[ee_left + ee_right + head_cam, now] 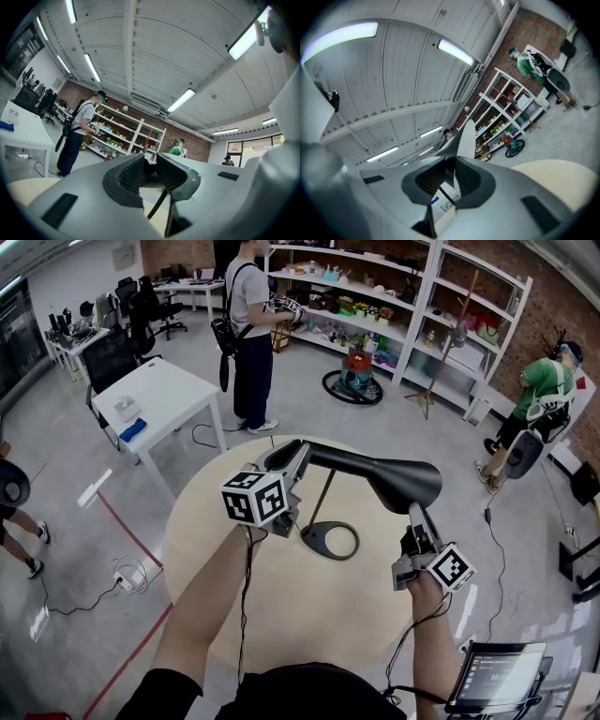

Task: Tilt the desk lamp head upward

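Tongs [449, 163] clamped on lamp head [463, 139]

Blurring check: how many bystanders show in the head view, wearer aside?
3. A standing person in a grey T-shirt at top centre; a person in a green top at right; a partly cropped person at the left edge. More may be hidden.

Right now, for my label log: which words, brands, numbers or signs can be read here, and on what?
Nothing here can be read as text.
Tablet screen: lines of text, too small to read.
Marker cubes: black-and-white square patterns, no letters or numbers.
Desk lamp: no label visible.
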Demonstrator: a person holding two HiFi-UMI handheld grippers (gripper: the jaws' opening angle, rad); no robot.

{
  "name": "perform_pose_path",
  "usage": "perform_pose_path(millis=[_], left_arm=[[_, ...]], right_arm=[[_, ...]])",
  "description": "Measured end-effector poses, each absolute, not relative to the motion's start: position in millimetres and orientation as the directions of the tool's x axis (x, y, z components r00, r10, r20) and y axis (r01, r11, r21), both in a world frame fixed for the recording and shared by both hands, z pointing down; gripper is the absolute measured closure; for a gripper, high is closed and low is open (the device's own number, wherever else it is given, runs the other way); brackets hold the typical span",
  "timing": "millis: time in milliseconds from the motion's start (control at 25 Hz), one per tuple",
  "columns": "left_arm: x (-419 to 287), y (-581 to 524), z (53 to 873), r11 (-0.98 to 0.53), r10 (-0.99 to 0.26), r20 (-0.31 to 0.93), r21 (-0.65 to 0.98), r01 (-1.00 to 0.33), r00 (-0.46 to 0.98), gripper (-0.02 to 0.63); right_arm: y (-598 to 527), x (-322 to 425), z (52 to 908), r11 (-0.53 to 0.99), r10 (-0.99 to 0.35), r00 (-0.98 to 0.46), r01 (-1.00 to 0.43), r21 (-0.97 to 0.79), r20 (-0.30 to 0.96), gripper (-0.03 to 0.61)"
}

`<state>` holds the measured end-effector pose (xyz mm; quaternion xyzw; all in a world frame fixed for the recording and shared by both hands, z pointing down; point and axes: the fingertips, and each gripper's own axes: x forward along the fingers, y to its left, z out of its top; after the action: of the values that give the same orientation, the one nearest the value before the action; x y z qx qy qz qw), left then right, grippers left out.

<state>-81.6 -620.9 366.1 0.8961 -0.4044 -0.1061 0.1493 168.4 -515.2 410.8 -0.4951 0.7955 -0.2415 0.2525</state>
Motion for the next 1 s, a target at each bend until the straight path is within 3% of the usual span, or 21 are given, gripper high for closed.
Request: perform_pose_path(millis=[1000], left_arm=[[-87,-623,381,-0.603,-0.765,-0.085,0.444,-0.663,0.639,0.552]], right_arm=[[-515,166,371,0.424,-0.902,-0.389,-0.710,-0.562,-0.189,0.522]])
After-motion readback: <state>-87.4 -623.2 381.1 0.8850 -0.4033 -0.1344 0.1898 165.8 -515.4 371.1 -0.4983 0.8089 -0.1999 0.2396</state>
